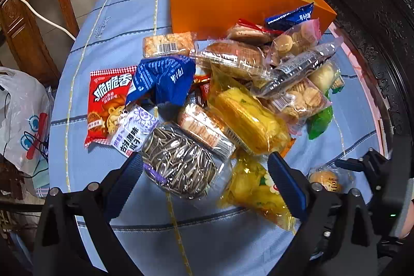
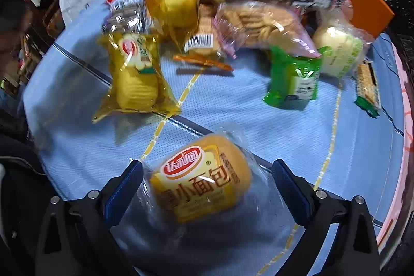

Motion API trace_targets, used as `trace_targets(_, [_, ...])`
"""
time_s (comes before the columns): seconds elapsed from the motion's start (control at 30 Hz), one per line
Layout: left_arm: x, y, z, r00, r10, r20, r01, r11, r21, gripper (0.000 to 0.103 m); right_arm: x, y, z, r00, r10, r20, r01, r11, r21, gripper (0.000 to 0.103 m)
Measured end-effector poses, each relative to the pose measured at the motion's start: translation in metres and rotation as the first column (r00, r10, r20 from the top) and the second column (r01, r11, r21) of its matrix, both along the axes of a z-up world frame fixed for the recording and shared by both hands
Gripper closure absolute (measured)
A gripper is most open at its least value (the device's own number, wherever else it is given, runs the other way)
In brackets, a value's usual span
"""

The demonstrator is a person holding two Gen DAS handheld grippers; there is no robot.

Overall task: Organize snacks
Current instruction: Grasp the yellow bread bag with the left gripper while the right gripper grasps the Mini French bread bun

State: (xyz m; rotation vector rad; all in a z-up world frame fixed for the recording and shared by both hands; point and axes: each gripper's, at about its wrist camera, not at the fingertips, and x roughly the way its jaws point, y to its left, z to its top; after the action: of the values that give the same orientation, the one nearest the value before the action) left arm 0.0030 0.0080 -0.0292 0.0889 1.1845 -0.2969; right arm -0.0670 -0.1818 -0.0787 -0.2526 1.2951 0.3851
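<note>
Left gripper (image 1: 204, 170): two black angular finger arms with ribbed blue pads (image 1: 287, 185) on the inner faces; round silver screw heads on each arm behind the pads, two per side.

Right gripper (image 2: 207, 179): same build, black arms, ridged blue pads (image 2: 124, 188), paired silver screws per arm. From the left wrist view, its black body to the right of the left gripper shows a small green light (image 1: 393, 215) and a grey sleeve edge (image 1: 403, 208).
</note>
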Motion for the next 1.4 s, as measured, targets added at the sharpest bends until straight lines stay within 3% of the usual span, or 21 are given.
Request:
trace_targets(0.03, [-0.001, -0.001, 0.0, 1.0, 0.0, -0.002, 0.0, 1.0, 0.001, 0.008, 0.001, 0.0, 0.0, 1.0, -0.004, 0.003, 0.004, 1.0, 0.015, 0.023])
trace_targets(0.07, [-0.002, -0.001, 0.0, 1.0, 0.0, -0.006, 0.0, 1.0, 0.004, 0.008, 0.004, 0.0, 0.003, 1.0, -0.003, 0.002, 0.003, 0.999, 0.04, 0.026])
trace_targets(0.13, [-0.004, -0.003, -0.001, 1.0, -0.001, -0.011, 0.001, 1.0, 0.012, 0.008, 0.008, -0.009, 0.01, 0.998, -0.041, 0.052, 0.041, 0.999, -0.003, 0.03])
trace_targets(0.27, [-0.008, -0.008, -0.002, 0.999, -0.022, -0.033, 0.022, 1.0, 0.001, 0.008, 0.02, -0.052, 0.031, 0.973, -0.192, 0.125, 0.191, 0.981, 0.025, 0.031])
trace_targets(0.4, [-0.013, -0.026, -0.01, 0.994, -0.086, -0.075, 0.086, 0.996, 0.001, 0.008, 0.03, -0.084, 0.038, 0.949, -0.298, 0.097, 0.287, 0.951, 0.114, 0.031])
trace_targets(0.53, [-0.021, -0.052, -0.02, 0.978, -0.176, -0.115, 0.179, 0.984, 0.017, 0.008, 0.032, -0.088, 0.039, 0.95, -0.299, 0.089, 0.287, 0.95, 0.127, 0.031])
trace_targets(0.67, [-0.032, -0.078, -0.029, 0.942, -0.295, -0.157, 0.299, 0.954, 0.003, 0.008, 0.027, -0.093, 0.037, 0.952, -0.296, 0.073, 0.285, 0.949, 0.133, 0.031])
trace_targets(0.77, [-0.032, -0.085, -0.04, 0.935, -0.309, -0.174, 0.314, 0.949, 0.003, 0.009, 0.029, -0.093, 0.033, 0.951, -0.303, 0.062, 0.293, 0.946, 0.136, 0.031])
trace_targets(0.8, [-0.031, -0.086, -0.046, 0.936, -0.303, -0.181, 0.31, 0.951, 0.013, 0.011, 0.029, -0.094, 0.032, 0.95, -0.308, 0.056, 0.298, 0.944, 0.14, 0.031])
trace_targets(0.83, [-0.031, -0.086, -0.049, 0.936, -0.3, -0.182, 0.309, 0.951, 0.024, 0.02, 0.029, -0.096, 0.032, 0.949, -0.312, 0.052, 0.303, 0.942, 0.142, 0.031])
trace_targets(0.97, [-0.035, -0.09, -0.056, 0.933, -0.332, -0.141, 0.343, 0.938, 0.058, 0.025, 0.026, -0.095, 0.029, 0.948, -0.316, 0.043, 0.308, 0.942, 0.135, 0.031])
trace_targets(1.03, [-0.039, -0.093, -0.059, 0.922, -0.369, -0.118, 0.379, 0.922, 0.076, 0.023, 0.025, -0.093, 0.028, 0.948, -0.317, 0.034, 0.309, 0.941, 0.138, 0.03])
trace_targets(1.1, [-0.042, -0.096, -0.064, 0.907, -0.403, -0.118, 0.414, 0.906, 0.089, 0.014, 0.025, -0.09, 0.028, 0.95, -0.311, 0.036, 0.304, 0.943, 0.137, 0.03])
trace_targets(1.17, [-0.048, -0.101, -0.076, 0.892, -0.433, -0.126, 0.45, 0.875, 0.18, 0.013, 0.026, -0.086, 0.031, 0.952, -0.302, 0.043, 0.294, 0.946, 0.136, 0.03])
trace_targets(1.23, [-0.053, -0.104, -0.081, 0.884, -0.455, -0.111, 0.468, 0.858, 0.21, 0.01, 0.028, -0.082, 0.035, 0.954, -0.296, 0.05, 0.287, 0.948, 0.138, 0.03])
trace_targets(1.33, [-0.048, -0.096, -0.074, 0.905, -0.415, -0.092, 0.425, 0.886, 0.184, 0.033, 0.029, -0.08, 0.038, 0.954, -0.293, 0.06, 0.282, 0.949, 0.143, 0.03])
trace_targets(1.4, [-0.042, -0.087, -0.063, 0.916, -0.392, -0.091, 0.4, 0.911, 0.099, 0.037, 0.03, -0.079, 0.04, 0.955, -0.291, 0.062, 0.28, 0.949, 0.146, 0.03])
